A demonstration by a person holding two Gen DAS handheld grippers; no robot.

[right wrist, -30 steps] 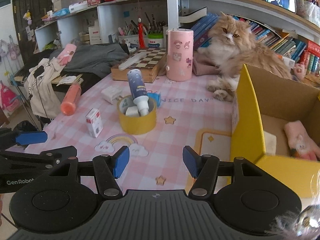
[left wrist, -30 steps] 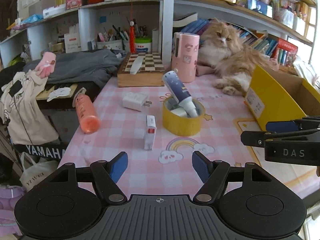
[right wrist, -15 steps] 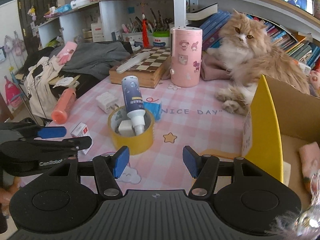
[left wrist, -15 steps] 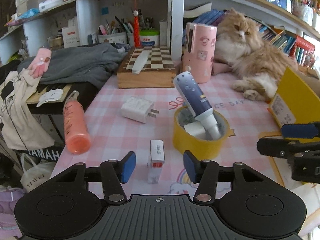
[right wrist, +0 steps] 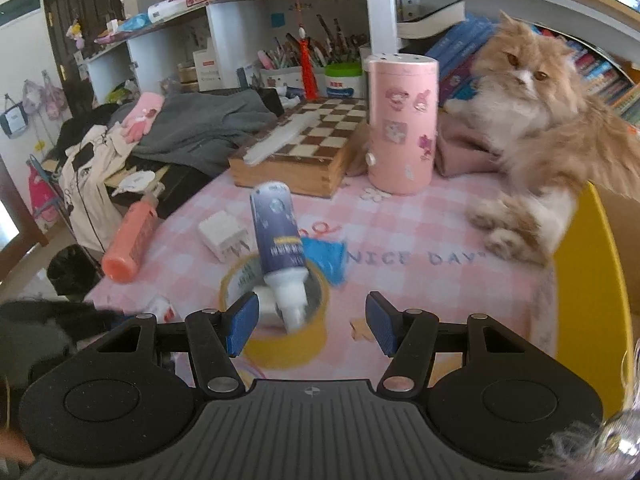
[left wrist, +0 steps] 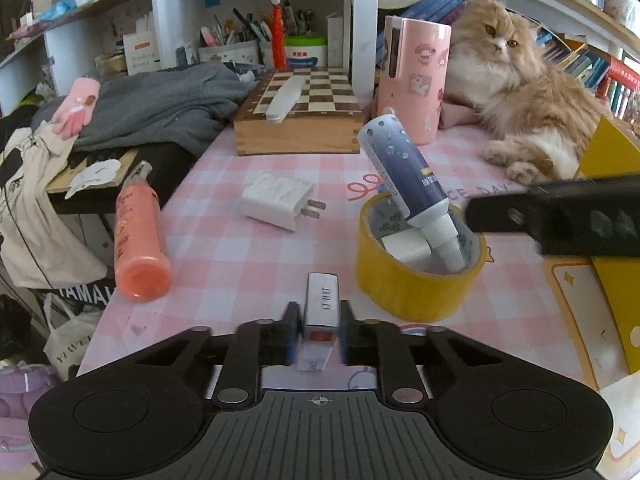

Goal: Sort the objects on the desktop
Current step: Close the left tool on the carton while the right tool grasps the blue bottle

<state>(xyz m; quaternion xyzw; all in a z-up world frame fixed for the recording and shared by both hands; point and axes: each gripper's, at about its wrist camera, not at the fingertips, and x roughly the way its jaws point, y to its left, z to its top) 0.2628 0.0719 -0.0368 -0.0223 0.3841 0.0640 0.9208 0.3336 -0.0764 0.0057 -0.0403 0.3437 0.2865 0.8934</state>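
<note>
My left gripper (left wrist: 319,334) is shut on a small white box with a red end (left wrist: 321,312) that lies on the pink checked mat. My right gripper (right wrist: 313,326) is open and empty, just in front of a yellow tape roll (right wrist: 288,338). A dark blue tube with a white cap (right wrist: 278,246) leans nose-down inside the roll, beside a small white block. The roll (left wrist: 412,284) and tube (left wrist: 408,184) also show in the left wrist view, to the right of the box. One finger of the right gripper (left wrist: 560,216) crosses that view at the right.
An orange bottle (left wrist: 136,236) lies at the mat's left edge. A white charger plug (left wrist: 278,200) lies mid-mat. A chess box (left wrist: 304,114), a pink canister (left wrist: 412,80) and a cat (left wrist: 528,100) are at the back. A yellow cardboard box (right wrist: 592,292) stands at the right.
My left gripper moved forward and closed on the small white box. My right gripper moved closer to the tape roll and stayed open.
</note>
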